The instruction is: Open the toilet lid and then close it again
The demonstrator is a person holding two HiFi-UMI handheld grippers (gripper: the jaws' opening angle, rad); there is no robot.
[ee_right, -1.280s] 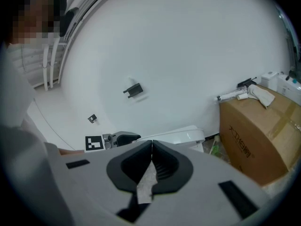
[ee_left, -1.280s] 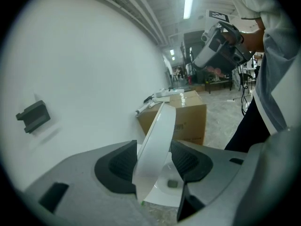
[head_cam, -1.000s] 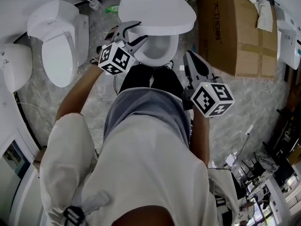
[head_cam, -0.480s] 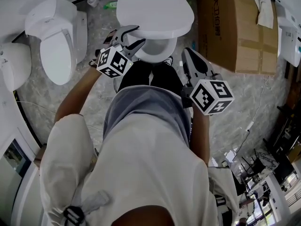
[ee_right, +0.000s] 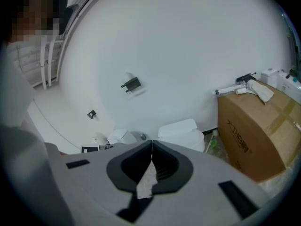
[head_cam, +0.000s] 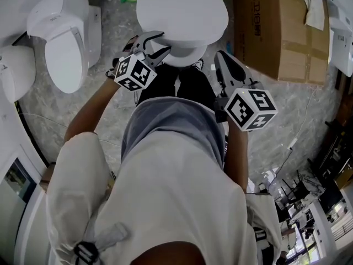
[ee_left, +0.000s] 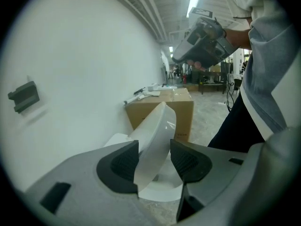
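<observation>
- While the person stood at the toilet's front edge, the L gripper (head_cam: 164,42) pinched the toilet lid (head_cam: 182,12) at its front-left rim.
- L gripper view: the lid rim sat btwn the two dark pads (ee_left: 117,163) and appeared to touch both. The jaws were spread only as wide as the rim's thickness.
- Lid pos.: tilted, w/ its front edge lifted off the bowl (head_cam: 185,58) and its hinge end toward the wall (ee_right: 188,55).
- Head view: the lid covered most of the bowl. Only a crescent of the bowl's front edge showed beneath it.
- R gripper (head_cam: 220,59): jaws pressed together, tips meeting, nothing btwn them.
- R gripper pos.: held off the toilet's right-front corner, over the floor (head_cam: 110,98), well apart from the lid.
- A cardboard box (head_cam: 281,32) stood on the floor just right of the toilet, near the wall.
- A second toilet (head_cam: 63,43), lid down, stood at the floor's left side.
</observation>
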